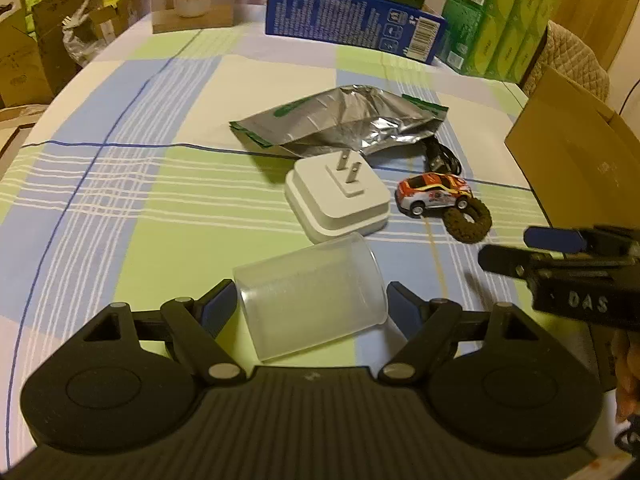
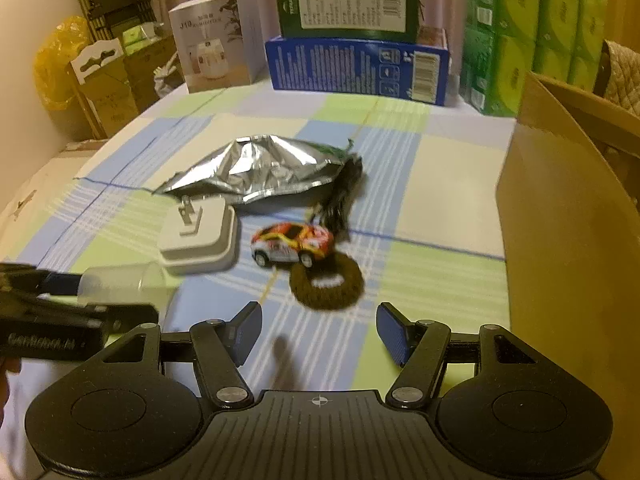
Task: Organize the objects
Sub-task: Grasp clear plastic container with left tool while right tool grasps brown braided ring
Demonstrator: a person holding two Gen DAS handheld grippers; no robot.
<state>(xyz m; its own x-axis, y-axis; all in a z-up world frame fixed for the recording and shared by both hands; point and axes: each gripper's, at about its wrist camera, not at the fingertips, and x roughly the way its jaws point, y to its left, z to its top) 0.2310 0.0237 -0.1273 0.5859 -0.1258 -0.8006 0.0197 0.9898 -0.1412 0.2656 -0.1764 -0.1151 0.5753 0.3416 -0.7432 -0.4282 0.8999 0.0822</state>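
The translucent frosted plastic cup (image 1: 312, 296) lies on its side on the checked blue, green and white cloth of the bench (image 1: 120, 200), right between the jaws of the left gripper (image 1: 312, 304). Those jaws are set wide, a blue pad close beside each wall of the cup; whether either pad touches it I cannot tell. The cup's closed base points away from the jaws, its open mouth back toward them.

It looks light and thin-walled, likely springy and smooth, so a gentle pinch across the mid-wall should hold, whereas a hard one could deform it or squirt it forward.

Just beyond the cup sits a white square plug adapter (image 1: 338, 198), prongs up, and past that a crumpled silver foil pouch (image 1: 340, 120).

The right gripper (image 2: 318, 332) hangs with jaws wide and nothing between them. Directly ahead of them lies a dark brown fuzzy ring (image 2: 326, 284), soft and easily squeezed, touching a small orange-and-white toy car (image 2: 292, 244) just beyond. To the right of these jaws stands an open brown cardboard box (image 2: 560, 240), probably the place for the things.
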